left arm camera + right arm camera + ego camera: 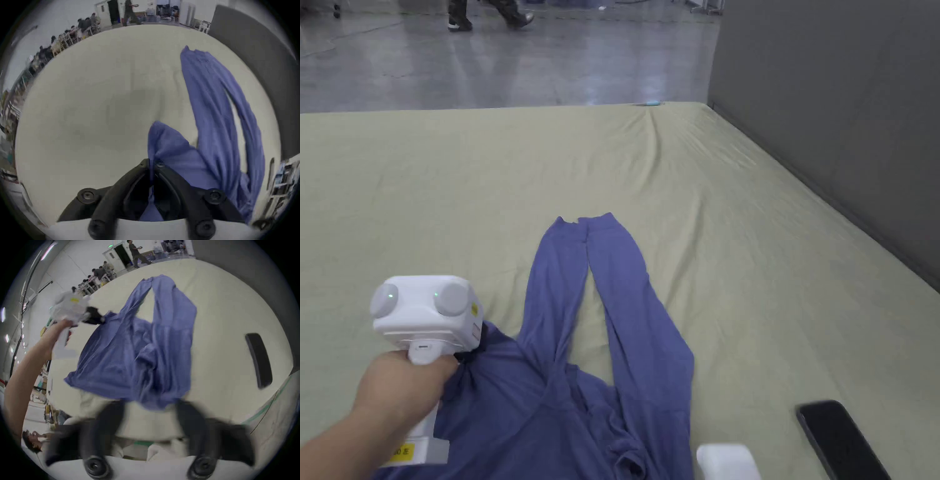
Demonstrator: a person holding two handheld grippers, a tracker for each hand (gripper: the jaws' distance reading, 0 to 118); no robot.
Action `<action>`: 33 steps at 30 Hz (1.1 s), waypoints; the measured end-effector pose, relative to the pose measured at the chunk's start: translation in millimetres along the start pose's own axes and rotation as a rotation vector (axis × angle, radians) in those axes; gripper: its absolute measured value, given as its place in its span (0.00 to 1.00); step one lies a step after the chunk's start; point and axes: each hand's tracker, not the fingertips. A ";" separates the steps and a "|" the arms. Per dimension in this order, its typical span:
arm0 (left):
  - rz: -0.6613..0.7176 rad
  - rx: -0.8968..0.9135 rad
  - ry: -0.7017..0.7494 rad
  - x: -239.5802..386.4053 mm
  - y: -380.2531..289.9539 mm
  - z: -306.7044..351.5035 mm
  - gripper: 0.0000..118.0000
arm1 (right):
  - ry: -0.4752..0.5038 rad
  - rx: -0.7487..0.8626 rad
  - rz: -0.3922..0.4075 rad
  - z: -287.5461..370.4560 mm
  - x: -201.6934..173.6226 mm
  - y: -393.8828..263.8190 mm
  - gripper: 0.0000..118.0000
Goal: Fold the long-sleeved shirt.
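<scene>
A dark phone (pixel 842 440) lies on the bed (pixel 456 187) right of the right gripper (pixel 150 412), whose fingers, blurred, seem spread apart just short of the blue shirt (pixel 600 350). The left gripper (pixel 151 164) pinches the shirt's edge, lifted by the left hand (pixel 400 387).

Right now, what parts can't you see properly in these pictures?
- Head view: the bottom edge cuts off the crumpled blue long-sleeved shirt and flat black phone.
- Head view: the left gripper jaws sit behind its white housing.
- Right gripper view: the right gripper jaws are motion-blurred, though apart.
- Far people: too small.
</scene>
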 end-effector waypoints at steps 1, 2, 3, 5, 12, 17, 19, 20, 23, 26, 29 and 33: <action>0.011 0.007 0.003 -0.4 -5.0 14.2 0.00 | -0.017 -0.006 -0.007 -7.4 0.6 11.3 1.00; 0.016 -0.012 -0.010 -2.8 -8.0 21.1 0.00 | -0.028 -0.014 -0.007 -14.3 1.1 20.1 1.00; 0.021 -0.003 -0.032 -4.7 -10.4 27.1 0.00 | -0.016 0.015 0.010 -18.3 1.3 26.2 1.00; 0.004 -0.005 -0.038 -4.8 -6.7 31.3 0.00 | -0.034 -0.011 0.031 -29.6 -6.0 39.3 0.97; 0.032 -0.009 -0.049 -5.6 -2.7 38.5 0.00 | -0.114 -0.120 0.111 -89.9 -25.2 57.4 0.09; 0.113 0.023 -0.091 -28.7 2.0 58.6 0.00 | -0.033 -0.038 0.109 -44.2 -10.6 65.7 0.04; 0.150 0.061 -0.132 -40.4 8.4 81.2 0.00 | -0.039 -0.006 0.152 -10.1 -6.9 77.7 0.04; 0.160 0.077 -0.149 -45.7 13.2 95.2 0.00 | -0.022 0.020 0.152 8.1 -4.6 86.7 0.04; 0.190 0.160 -0.201 -63.3 33.9 150.4 0.00 | -0.035 0.120 0.225 64.2 -9.1 129.6 0.04; 0.232 0.249 -0.257 -79.8 66.7 215.5 0.00 | -0.053 0.239 0.273 119.8 -21.0 192.9 0.04; 0.264 0.358 -0.269 -93.7 102.9 280.1 0.00 | -0.061 0.319 0.294 163.5 -37.8 265.6 0.04; 0.319 0.480 -0.300 -106.5 151.2 342.2 0.00 | -0.067 0.381 0.291 205.2 -71.3 359.0 0.04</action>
